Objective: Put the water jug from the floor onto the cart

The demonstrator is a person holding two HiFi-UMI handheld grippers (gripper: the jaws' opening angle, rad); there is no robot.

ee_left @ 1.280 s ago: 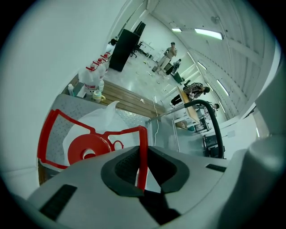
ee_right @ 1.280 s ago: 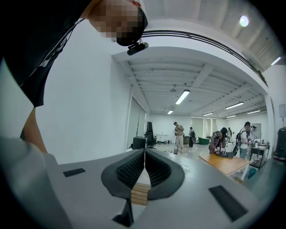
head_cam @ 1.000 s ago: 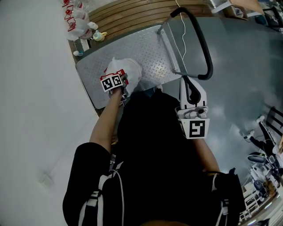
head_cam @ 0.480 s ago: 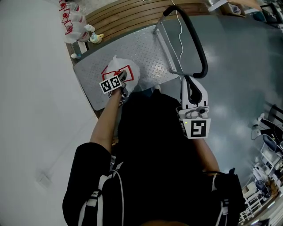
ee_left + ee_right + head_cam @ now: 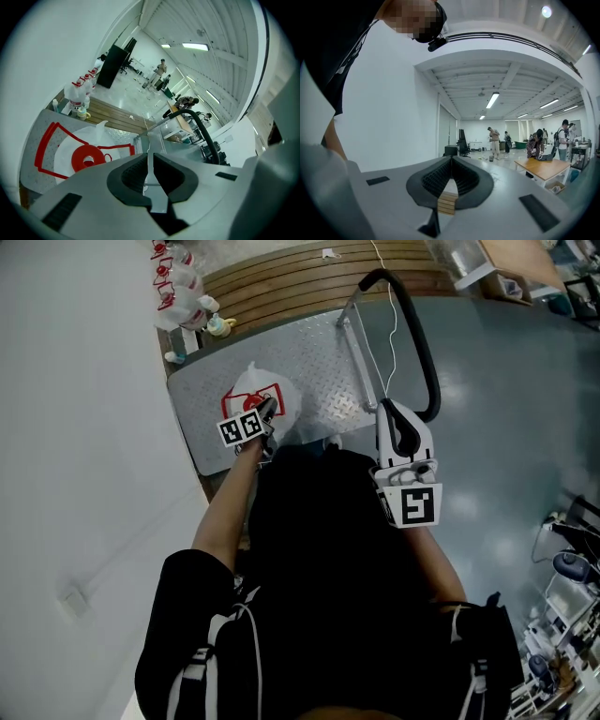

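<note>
At nine o'clock in the head view, a pale wall runs close along the left edge of the cart deck, leaving little room on that side. Toward eleven o'clock, spare jugs crowd the deck's far left corner, beside wooden slats that border its far edge. The water jug sits on the deck's left half, close to the near edge, with bare plate open to its right. The left gripper hangs just over the jug's near side. Its own view shows the jaws drawn to a narrow slit, having just been closing, with nothing between them and the jug off at nine o'clock. At one o'clock the black cart handle loops up from the deck's right edge. The right gripper sits just beside the handle's near end, at the person's front. Its jaws are closed together and empty. From two to four o'clock the grey floor lies broad and open, with clutter only at the far right margin.
</note>
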